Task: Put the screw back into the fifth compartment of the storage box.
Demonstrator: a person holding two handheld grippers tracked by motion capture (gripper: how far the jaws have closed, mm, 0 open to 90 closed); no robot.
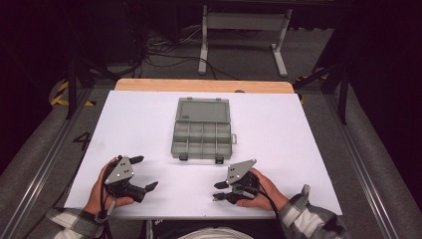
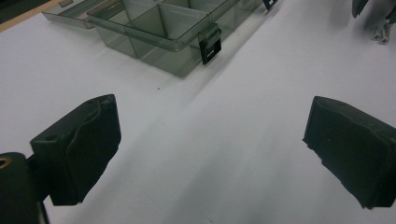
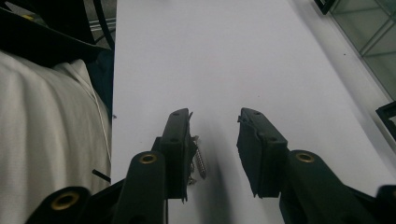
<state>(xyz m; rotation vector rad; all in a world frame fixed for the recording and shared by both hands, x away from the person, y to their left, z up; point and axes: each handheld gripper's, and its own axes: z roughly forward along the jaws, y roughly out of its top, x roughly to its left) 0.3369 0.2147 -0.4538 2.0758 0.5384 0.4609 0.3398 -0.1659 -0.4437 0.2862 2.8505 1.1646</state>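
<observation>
A clear grey compartment box (image 1: 202, 142) lies open mid-table, its lid (image 1: 203, 110) folded back and its cells looking empty. The box's front corner with a black latch (image 2: 210, 43) shows in the left gripper view. My left gripper (image 1: 147, 172) (image 2: 210, 135) rests at the near left with its jaws wide apart and nothing between them. At the near right, my right gripper (image 1: 216, 191) (image 3: 215, 121) is open. A few small metal screws (image 3: 200, 161) lie on the table beside the inner face of its left jaw. The screws (image 2: 380, 32) also appear far off, under that gripper.
The white tabletop (image 1: 278, 129) has free room on both sides of the box. The table's near edge (image 3: 114, 93) runs close to my right gripper, with a person's white shirt (image 3: 46, 130) beyond it. A wooden strip (image 1: 204, 85) borders the far side.
</observation>
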